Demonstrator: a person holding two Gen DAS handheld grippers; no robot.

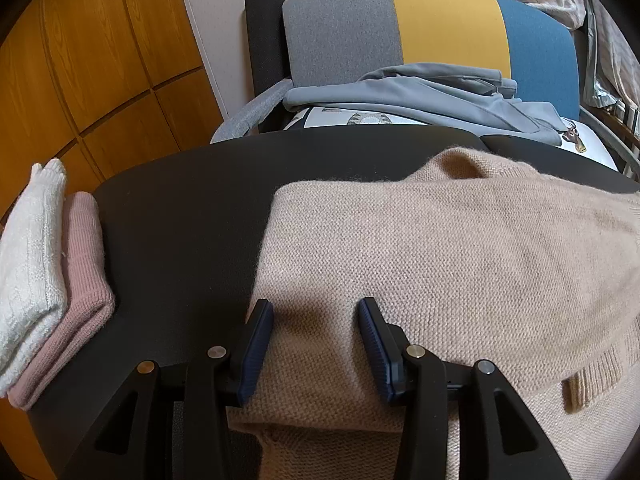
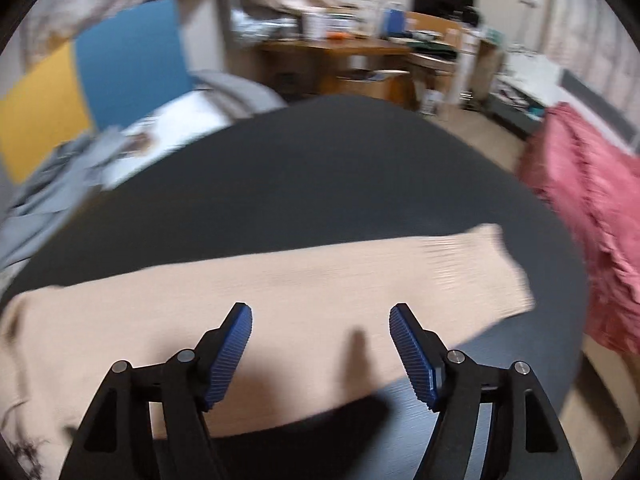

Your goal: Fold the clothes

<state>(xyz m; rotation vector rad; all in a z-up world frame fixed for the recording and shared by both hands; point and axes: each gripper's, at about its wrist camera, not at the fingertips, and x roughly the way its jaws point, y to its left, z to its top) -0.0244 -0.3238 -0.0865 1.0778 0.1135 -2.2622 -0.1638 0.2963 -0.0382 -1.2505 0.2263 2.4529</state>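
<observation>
A beige knit sweater [image 1: 440, 260] lies on the black table [image 1: 180, 220], its body partly folded over and its ribbed hem at the near right. My left gripper [image 1: 316, 312] is open and empty, just above the sweater's near left edge. In the right wrist view, which is blurred, a beige sleeve [image 2: 320, 280] stretches out to the right across the table [image 2: 320, 184], ribbed cuff at the far end. My right gripper [image 2: 320, 320] is open and empty above the sleeve.
Folded white [image 1: 28, 260] and pink [image 1: 84, 280] knits are stacked at the table's left edge. A grey garment [image 1: 420, 92] lies on a grey, yellow and blue chair [image 1: 440, 28] behind the table. A red blanket [image 2: 588, 200] hangs at the right. A cluttered desk [image 2: 340, 48] stands at the back.
</observation>
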